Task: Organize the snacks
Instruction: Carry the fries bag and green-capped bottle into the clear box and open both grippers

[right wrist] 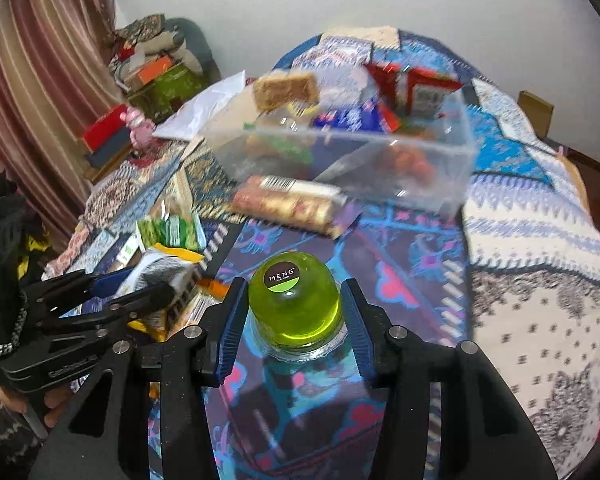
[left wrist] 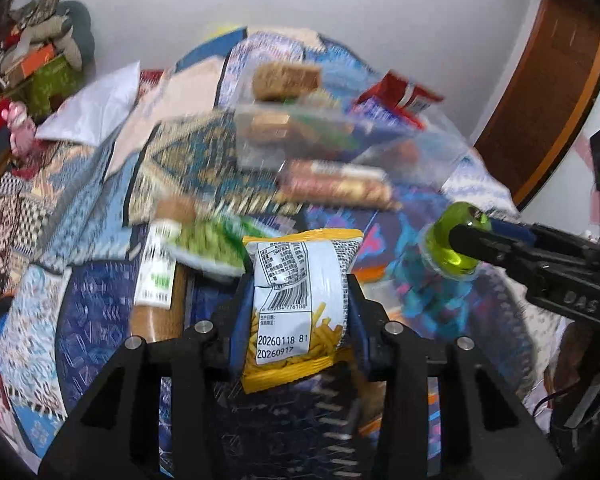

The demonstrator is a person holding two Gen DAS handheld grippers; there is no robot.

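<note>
Left-wrist view: my left gripper (left wrist: 300, 312) sits at lower centre of the frame, its blue pads (left wrist: 240, 320) pressed against both sides of a yellow fries packet (left wrist: 296, 312), which stands upright between them with its barcode and date print facing the camera. At the right edge my right gripper (left wrist: 466, 240) enters, clamped on a green jelly cup (left wrist: 452, 240). Above centre, blurred, a clear plastic bin (left wrist: 432, 148) holds several snack packs; a long biscuit pack (left wrist: 336, 184) lies just in front of it, and a green snack pack (left wrist: 204, 244) lies left of the fries packet. All rest on a patterned blue cloth (left wrist: 92, 320).

Right-wrist view: the right gripper (right wrist: 294, 316) fills the lower centre, its pads touching the flanks of the green jelly cup (right wrist: 294, 304), round label uppermost. The left gripper (right wrist: 156, 284) with the fries packet (right wrist: 168, 272) appears at middle left. The clear plastic bin (right wrist: 440, 168) stands in the upper centre, with a red packet (right wrist: 416, 88) upright inside; the biscuit pack (right wrist: 292, 204) lies touching its near wall.
</note>
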